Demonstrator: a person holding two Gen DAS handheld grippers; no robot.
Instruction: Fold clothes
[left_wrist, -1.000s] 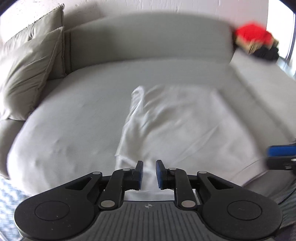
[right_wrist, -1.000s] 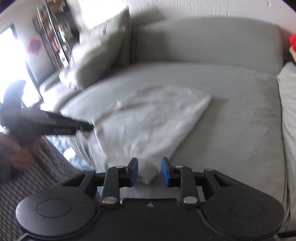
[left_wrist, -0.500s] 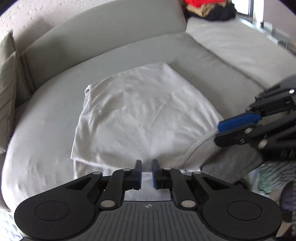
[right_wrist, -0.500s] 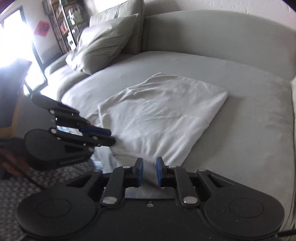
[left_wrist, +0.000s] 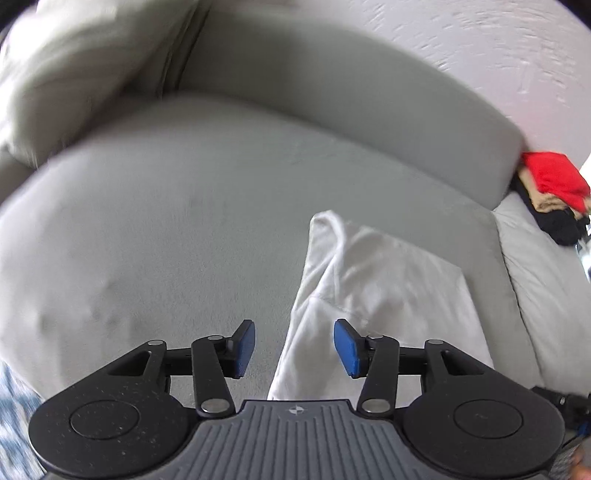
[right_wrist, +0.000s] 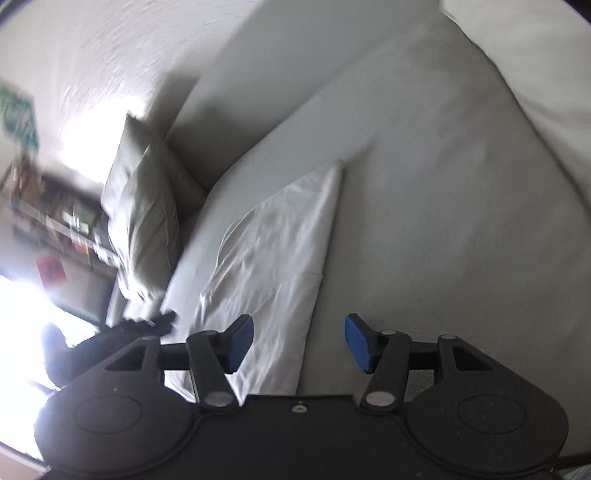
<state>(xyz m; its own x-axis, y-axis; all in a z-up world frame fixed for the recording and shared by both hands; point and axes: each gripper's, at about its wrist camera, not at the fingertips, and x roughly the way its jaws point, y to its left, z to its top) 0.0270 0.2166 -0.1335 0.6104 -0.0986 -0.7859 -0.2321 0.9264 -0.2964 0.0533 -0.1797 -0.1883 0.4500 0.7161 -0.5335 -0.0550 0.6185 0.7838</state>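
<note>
Garment: a white folded cloth (left_wrist: 384, 295) lies flat on the grey sofa seat (left_wrist: 166, 229), near its front edge.
Key relation, left: from the left gripper (left_wrist: 294, 343) the cloth's left edge runs up between the fingers toward 12 o'clock, and the bulk of it spreads to 1 and 2 o'clock.
Key relation, right: from the right gripper (right_wrist: 299, 341) the cloth's right edge passes between the fingers, and the body stretches to 11 o'clock.
Long axis: in both views it runs away from the fingers toward the sofa back.
Nearer hand: both look about equally close, one at each side edge; I judge neither has the advantage.
Left fingers: spread apart, having just been opening; cloth lies below the gap and the pads do not press it.
Right fingers: likewise apart after just opening, nothing pinched.
Cloth's look: a neat, softly creased rectangle with a seam line across it and one rolled ridge near its far left corner.
Elsewhere: a pile of red and dark clothes (left_wrist: 554, 192) at 2 o'clock; cushions (right_wrist: 147, 218) at 10 o'clock.
</note>
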